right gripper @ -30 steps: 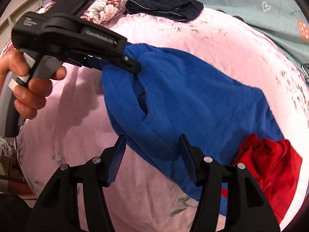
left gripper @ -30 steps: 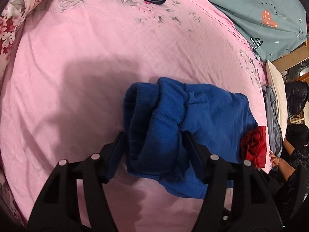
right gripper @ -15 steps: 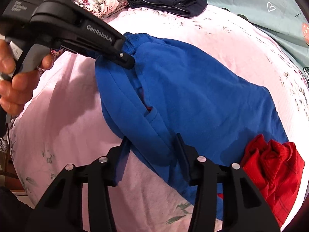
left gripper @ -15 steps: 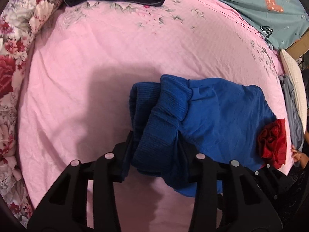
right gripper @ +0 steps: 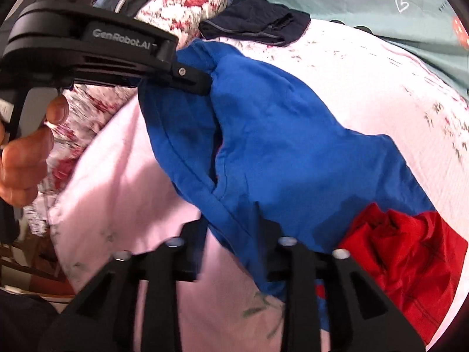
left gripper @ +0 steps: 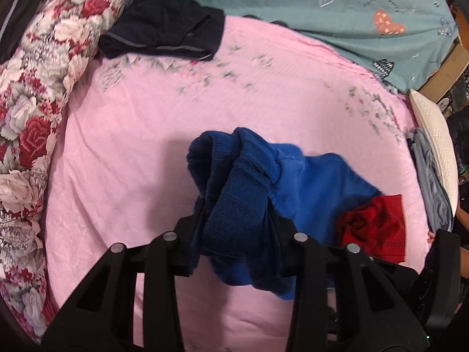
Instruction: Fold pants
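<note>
Blue pants [left gripper: 316,187] with a ribbed waistband lie on a pink bed sheet [left gripper: 146,135]; in the right wrist view they [right gripper: 293,135] stretch from upper left to lower right. My left gripper [left gripper: 237,220] is shut on the bunched ribbed waistband and holds it up off the sheet; it also shows in the right wrist view [right gripper: 202,80], pinching that end. My right gripper [right gripper: 234,234] has closed its jaws on a lower edge of the blue pants.
A red garment [right gripper: 410,264] lies against the pants' far end, also in the left wrist view [left gripper: 372,226]. Dark folded clothes [left gripper: 164,26] sit at the back. A floral quilt [left gripper: 32,94] lies left, a teal sheet [left gripper: 337,8] behind, grey clothes [left gripper: 428,176] right.
Both grippers' jaws have narrowed onto the blue pants. The left gripper has lifted the waistband and drawn back, so more of the bed shows.
</note>
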{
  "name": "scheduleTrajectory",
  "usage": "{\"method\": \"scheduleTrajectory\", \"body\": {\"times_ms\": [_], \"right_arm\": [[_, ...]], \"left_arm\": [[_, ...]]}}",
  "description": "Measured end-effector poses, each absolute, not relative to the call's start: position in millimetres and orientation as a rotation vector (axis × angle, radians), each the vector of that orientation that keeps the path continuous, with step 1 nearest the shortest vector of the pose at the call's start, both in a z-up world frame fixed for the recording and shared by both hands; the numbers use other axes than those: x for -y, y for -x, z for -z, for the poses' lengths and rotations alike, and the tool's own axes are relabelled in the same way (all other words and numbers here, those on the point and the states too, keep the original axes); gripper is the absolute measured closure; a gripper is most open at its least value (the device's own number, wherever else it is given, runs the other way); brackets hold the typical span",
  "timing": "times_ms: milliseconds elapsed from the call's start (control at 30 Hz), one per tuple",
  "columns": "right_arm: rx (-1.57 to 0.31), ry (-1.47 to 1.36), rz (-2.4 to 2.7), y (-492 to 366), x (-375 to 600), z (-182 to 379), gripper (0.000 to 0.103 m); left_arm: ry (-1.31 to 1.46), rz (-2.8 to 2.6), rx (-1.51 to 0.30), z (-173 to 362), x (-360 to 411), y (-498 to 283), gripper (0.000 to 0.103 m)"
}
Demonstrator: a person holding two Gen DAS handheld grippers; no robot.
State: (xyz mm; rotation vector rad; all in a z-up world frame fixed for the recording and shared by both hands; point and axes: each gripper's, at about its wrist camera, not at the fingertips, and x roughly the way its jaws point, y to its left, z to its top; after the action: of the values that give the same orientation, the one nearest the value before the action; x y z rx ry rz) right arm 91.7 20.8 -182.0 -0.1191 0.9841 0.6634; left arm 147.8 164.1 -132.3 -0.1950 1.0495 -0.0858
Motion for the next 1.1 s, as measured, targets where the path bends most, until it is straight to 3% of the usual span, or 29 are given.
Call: {"method": "scheduleTrajectory", "body": {"times_ms": [67,333,533,867,1033,1100], "right_arm": [[-0.948,0.095,-0.67,-87,-4,170,0.054],[-0.903,-0.067,-0.617,-80,117,148,0.051],[-0.95,-0.176,-0.559,-87,200,165,0.051],[-1.079,-0.266,-0.509,-97,275,202,0.051],[-1.136,-0.32,-0.505,-96,295,217,0.051],[-1.134,-0.321,-0.501,-95,300,216,0.051]], "left_arm": [[0.2,0.107,-1.028,116,-138,-139,0.065],[0.165,0.231,-0.99,91,5,-125,0.065],[0.085,0.258,-1.038,107,91,-124,0.065],[0.08,0.27,-1.129,148,168,-128,0.065],[0.058,0.303,-1.088,135,181,-118,0.05],[0.063,0.283,-1.042,116,169,-112,0.032]]}}
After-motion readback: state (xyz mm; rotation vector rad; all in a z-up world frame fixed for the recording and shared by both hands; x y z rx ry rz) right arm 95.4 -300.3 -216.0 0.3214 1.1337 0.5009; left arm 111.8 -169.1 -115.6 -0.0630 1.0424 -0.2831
